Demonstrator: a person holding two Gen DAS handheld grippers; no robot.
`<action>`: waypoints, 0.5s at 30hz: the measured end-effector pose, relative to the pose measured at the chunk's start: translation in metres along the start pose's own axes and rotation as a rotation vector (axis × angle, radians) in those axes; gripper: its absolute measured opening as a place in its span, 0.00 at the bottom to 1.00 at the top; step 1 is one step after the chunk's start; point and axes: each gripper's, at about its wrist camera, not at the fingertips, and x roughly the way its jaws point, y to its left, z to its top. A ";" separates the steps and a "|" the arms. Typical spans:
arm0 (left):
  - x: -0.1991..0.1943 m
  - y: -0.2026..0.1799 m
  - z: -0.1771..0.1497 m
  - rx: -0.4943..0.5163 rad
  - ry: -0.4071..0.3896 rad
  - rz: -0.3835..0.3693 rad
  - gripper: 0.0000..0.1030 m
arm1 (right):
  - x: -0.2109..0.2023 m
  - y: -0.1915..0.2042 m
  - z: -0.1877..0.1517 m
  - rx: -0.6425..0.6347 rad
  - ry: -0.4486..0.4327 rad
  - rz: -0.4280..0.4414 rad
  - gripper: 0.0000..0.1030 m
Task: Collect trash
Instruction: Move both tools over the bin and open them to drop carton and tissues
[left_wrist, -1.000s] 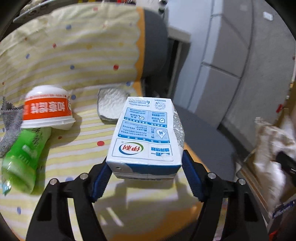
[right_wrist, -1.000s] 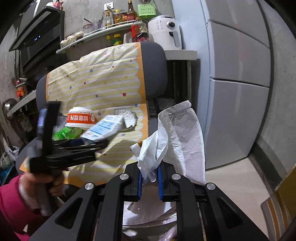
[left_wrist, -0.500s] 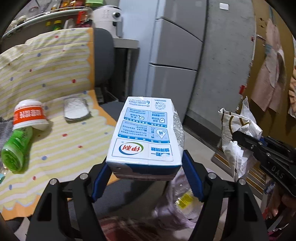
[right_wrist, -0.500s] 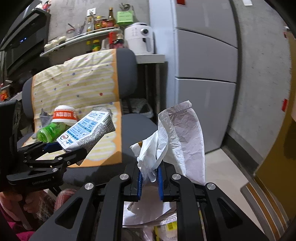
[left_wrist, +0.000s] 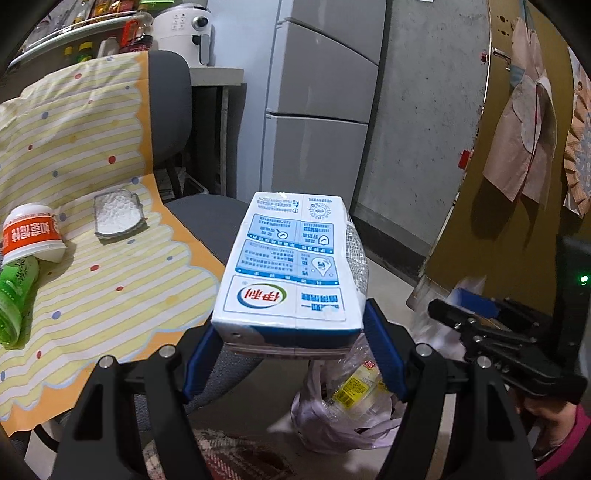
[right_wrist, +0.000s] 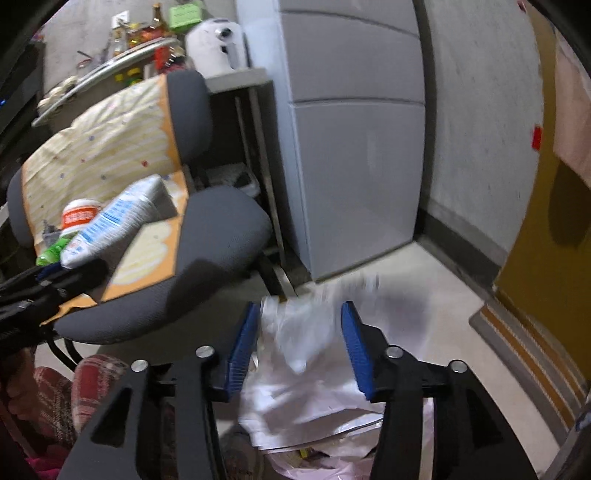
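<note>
Grey chair under striped cloth, floor trash bag holding wrappers, left gripper clamping milk carton, right gripper spread wide over crumpled paper

milk carton: the only clear brand in the left wrist view, the 伊利 oval logo in green, red and blue, showing upside down on the white panel nearest the camera
carton side panels: blue boxes of small Chinese print with little icons, too tiny to read
carton in the right wrist view: blurred, just blue print, nothing legible
instant noodle cup: orange band with big white Chinese characters, upside down, can't make them out for sure
green bottle: dark squiggly print, unreadable
yellow wrapper in the trash bag: some print plus a small red tag, too small to read
</note>
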 end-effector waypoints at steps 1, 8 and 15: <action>0.003 -0.001 0.000 0.003 0.007 -0.003 0.69 | 0.004 -0.003 -0.002 0.008 0.007 -0.006 0.48; 0.013 -0.011 -0.002 0.027 0.029 -0.024 0.69 | 0.011 -0.019 -0.004 0.061 0.020 -0.005 0.48; 0.009 -0.042 -0.001 0.121 0.011 -0.132 0.69 | -0.021 -0.034 0.011 0.093 -0.085 -0.023 0.49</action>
